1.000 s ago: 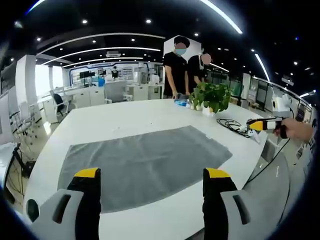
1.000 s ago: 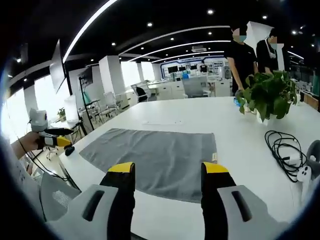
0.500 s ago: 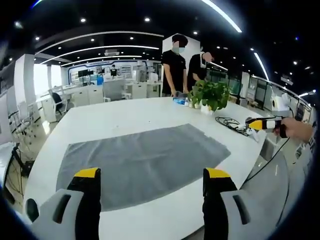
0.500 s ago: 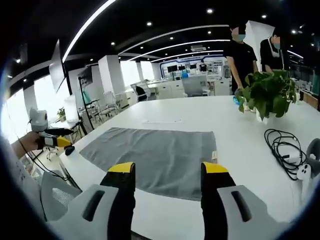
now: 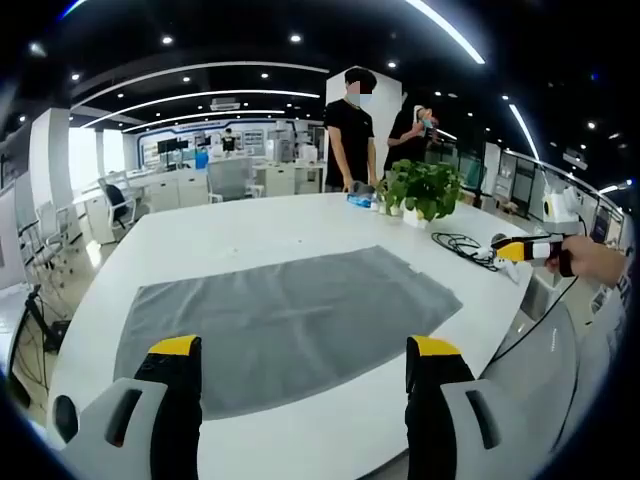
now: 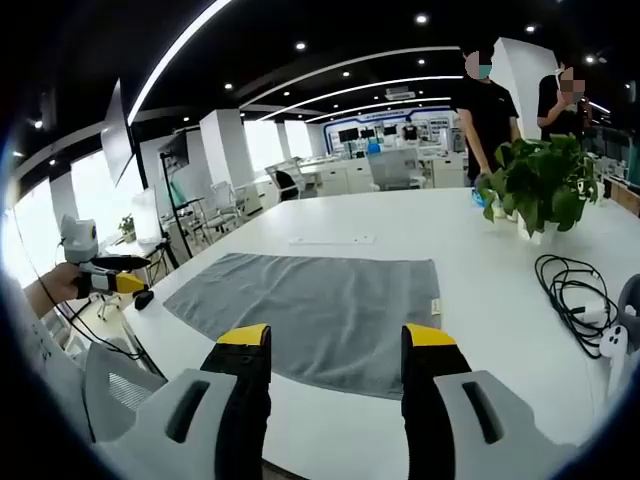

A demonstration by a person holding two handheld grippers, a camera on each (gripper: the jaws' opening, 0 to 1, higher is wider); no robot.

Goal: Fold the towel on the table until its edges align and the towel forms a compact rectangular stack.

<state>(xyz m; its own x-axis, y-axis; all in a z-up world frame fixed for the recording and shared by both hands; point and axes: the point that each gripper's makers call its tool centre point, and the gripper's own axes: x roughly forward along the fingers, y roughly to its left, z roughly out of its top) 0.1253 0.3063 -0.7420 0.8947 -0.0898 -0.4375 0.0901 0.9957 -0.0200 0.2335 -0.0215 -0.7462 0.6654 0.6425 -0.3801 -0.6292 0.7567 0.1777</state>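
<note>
- Lying flat and unfolded, the grey towel (image 5: 285, 318) spreads across the middle of the left gripper view on the white table (image 5: 260, 232); in the right gripper view it sits centre-left, a small tag on its right edge.
- The left gripper (image 5: 303, 352) rises from the bottom of its view, jaws spread wide, gripping nothing, above the towel's near edge.
- The right gripper (image 6: 338, 340) stands the same way at the bottom of its view, jaws apart and empty.
- A potted plant (image 5: 421, 190) stands upper right of centre in the left gripper view, a coiled black cable (image 5: 462, 247) just below it.
- Two people (image 5: 352, 130) stand behind the table's far side, upper centre.
</note>
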